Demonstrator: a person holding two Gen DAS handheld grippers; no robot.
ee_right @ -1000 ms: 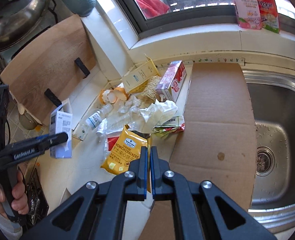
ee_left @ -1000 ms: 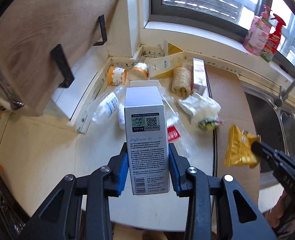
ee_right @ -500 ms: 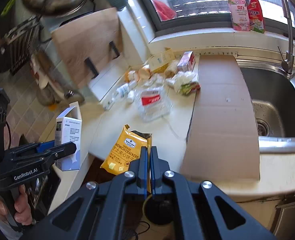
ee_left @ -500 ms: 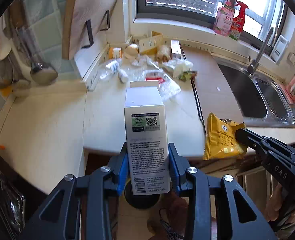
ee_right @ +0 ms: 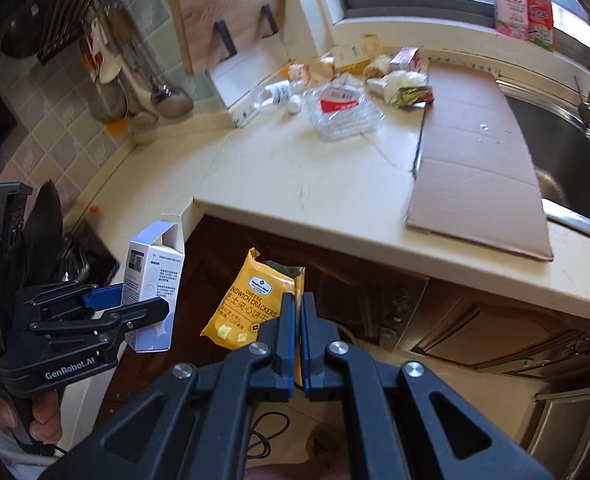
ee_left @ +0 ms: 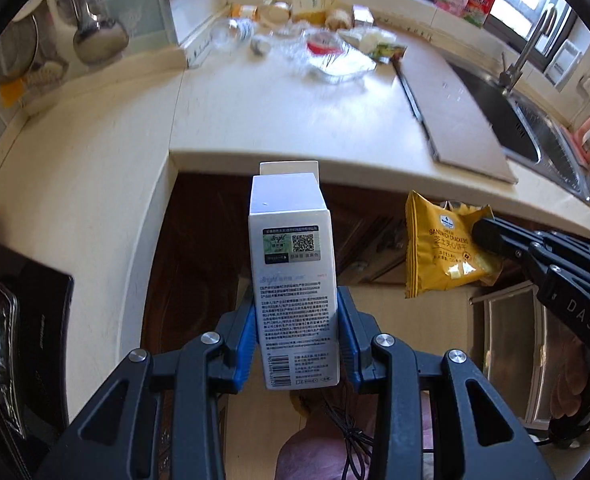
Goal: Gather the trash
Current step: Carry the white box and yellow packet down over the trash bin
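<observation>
The left gripper (ee_left: 298,334) clamps a white carton (ee_left: 293,280); the right gripper (ee_right: 297,334) pinches a yellow cracker bag (ee_right: 251,304), both beyond the counter's (ee_left: 295,120) near edge. Held by one edge, the limp bag could slip and fall to the floor.

Open floor (ee_right: 435,372) lies below; countertop (ee_right: 295,184) edge and cabinet doors (ee_right: 475,316) block ahead.
</observation>
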